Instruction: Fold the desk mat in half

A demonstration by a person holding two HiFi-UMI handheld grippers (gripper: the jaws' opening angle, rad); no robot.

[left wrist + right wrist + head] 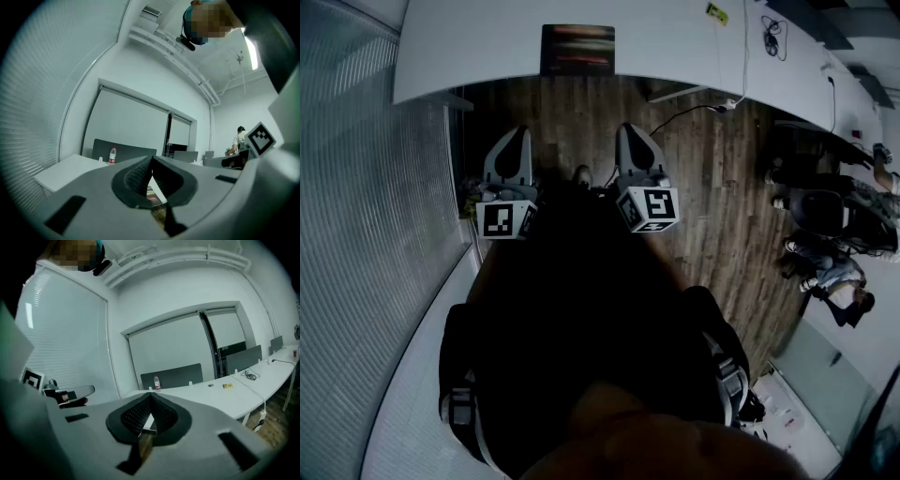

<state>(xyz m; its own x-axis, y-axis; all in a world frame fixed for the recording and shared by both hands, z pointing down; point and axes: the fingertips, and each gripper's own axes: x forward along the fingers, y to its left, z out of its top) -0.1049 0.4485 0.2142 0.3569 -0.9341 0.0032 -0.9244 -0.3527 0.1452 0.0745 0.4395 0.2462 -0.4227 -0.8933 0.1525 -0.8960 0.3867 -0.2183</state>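
The desk mat (577, 49), dark with reddish streaks, lies flat on the white desk (487, 47) near its front edge. In the head view both grippers are held level, side by side over the wooden floor, short of the desk. My left gripper (518, 134) is below and left of the mat, and my right gripper (630, 129) is below and right of it. Neither touches the mat. In the left gripper view my left gripper (151, 160) has its jaws together with nothing between them. My right gripper (150, 397) is also shut and empty in the right gripper view.
A water bottle (156, 382) stands at the desk's far side by a grey divider. Cables (773, 33) and a small yellow item (717, 12) lie on the desk at the right. A power strip (731, 103) lies on the floor. People (834, 234) sit at the right. Window blinds (366, 187) run along the left.
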